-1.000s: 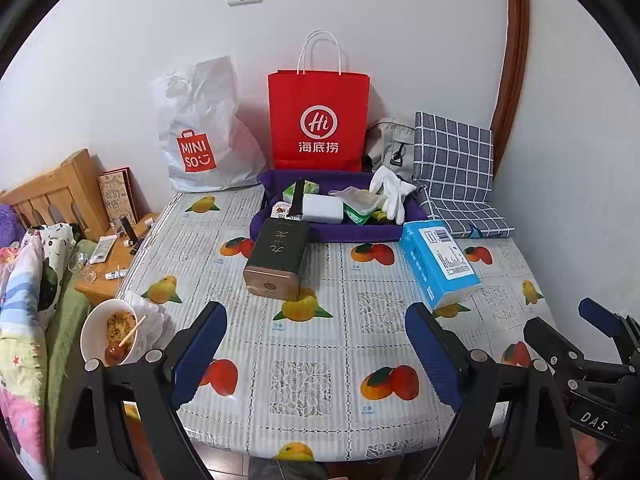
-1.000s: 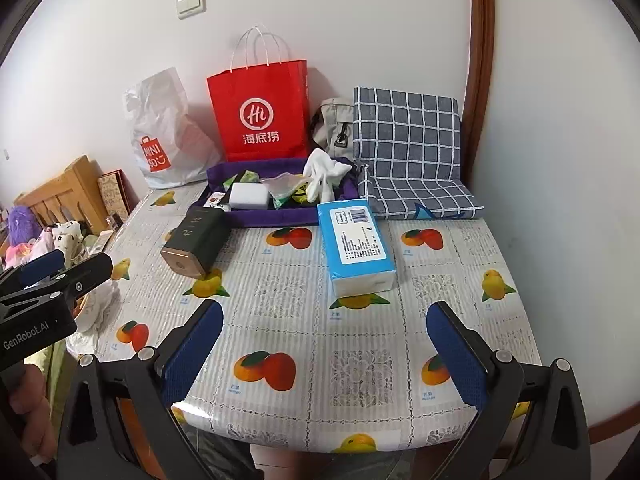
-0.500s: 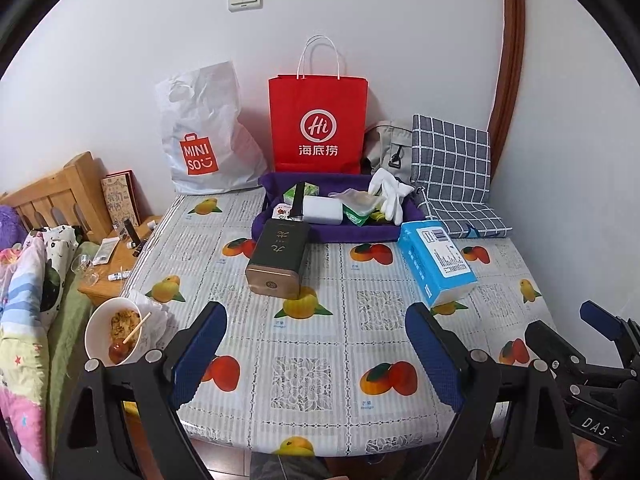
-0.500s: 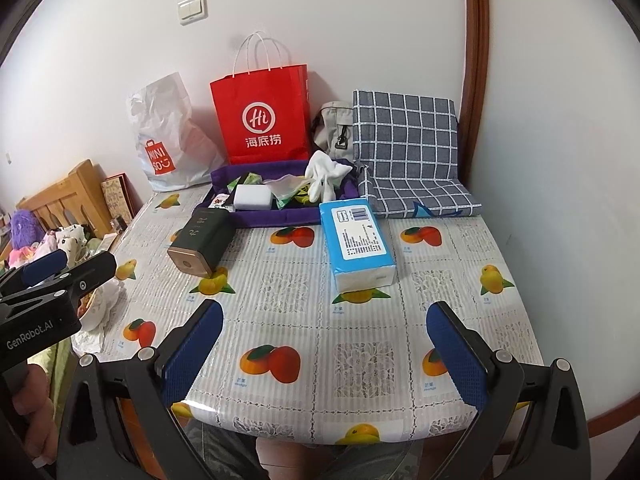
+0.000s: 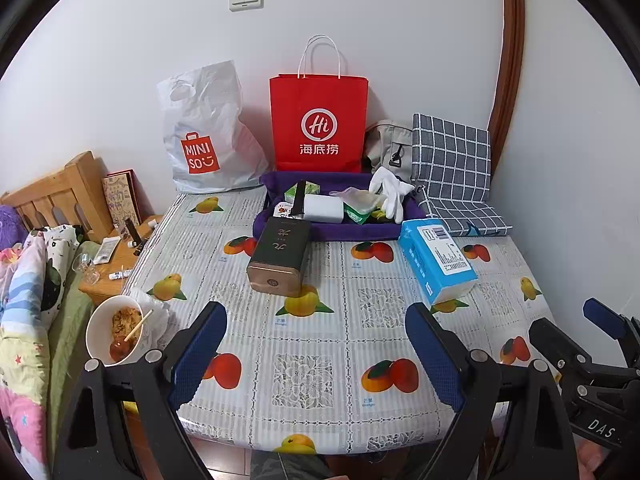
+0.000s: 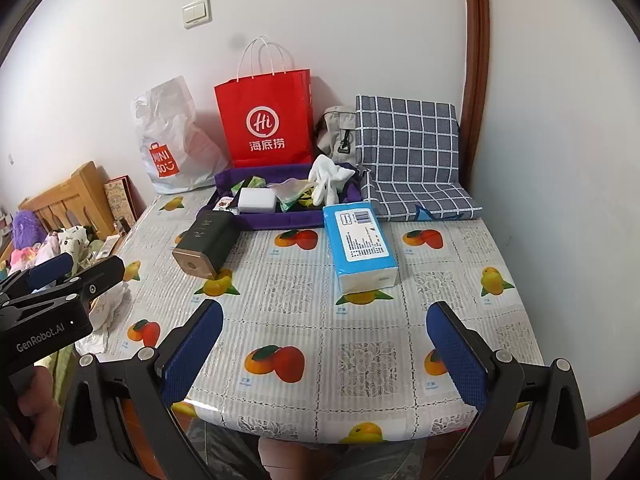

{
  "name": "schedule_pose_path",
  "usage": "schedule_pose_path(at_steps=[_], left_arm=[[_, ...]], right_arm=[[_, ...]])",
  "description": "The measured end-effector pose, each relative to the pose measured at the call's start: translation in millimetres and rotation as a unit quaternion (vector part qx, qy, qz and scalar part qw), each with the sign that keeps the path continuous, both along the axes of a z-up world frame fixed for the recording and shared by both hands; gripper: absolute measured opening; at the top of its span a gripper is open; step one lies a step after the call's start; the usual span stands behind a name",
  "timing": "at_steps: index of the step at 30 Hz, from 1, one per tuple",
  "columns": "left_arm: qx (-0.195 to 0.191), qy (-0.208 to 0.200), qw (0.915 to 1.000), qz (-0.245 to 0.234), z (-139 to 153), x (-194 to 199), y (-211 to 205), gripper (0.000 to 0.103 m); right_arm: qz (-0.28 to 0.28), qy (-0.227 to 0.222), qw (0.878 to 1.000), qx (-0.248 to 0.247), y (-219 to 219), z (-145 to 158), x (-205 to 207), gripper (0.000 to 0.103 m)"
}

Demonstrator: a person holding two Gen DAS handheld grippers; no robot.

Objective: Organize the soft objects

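Both grippers, left gripper [image 5: 316,344] and right gripper [image 6: 324,344], gaped wide, empty; best approached tissue pack [image 6: 360,244] squarely, squeezing gently.

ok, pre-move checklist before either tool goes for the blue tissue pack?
1. Left tool open, nothing held: ok.
2. Right tool open, nothing held: ok.
3. Blue tissue pack lies flat on the table, apart from other things: ok.
4. Path from right tool to pack free of objects: ok.
5. Purple tray has room for the pack: not ok, white gloves and packets crowd it.
6. Dark tin beside the path, well to the left: ok.
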State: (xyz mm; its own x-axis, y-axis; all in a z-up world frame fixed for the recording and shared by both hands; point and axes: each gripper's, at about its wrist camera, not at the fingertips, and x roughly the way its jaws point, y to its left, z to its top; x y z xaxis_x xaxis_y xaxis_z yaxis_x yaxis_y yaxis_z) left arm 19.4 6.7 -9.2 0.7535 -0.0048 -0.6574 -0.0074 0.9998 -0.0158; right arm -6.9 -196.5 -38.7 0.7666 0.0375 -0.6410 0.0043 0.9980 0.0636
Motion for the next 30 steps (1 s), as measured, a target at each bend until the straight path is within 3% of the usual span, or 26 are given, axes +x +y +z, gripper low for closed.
schedule_pose_path(at_steps=[30], left_arm=[[-0.001,0.001,1.0000,-0.001,-1.9,-2.3,3.7,0.091]], right_arm=[[-0.001,-0.001,1.000,0.002,-0.7,-0.4,-1.2,0.101]])
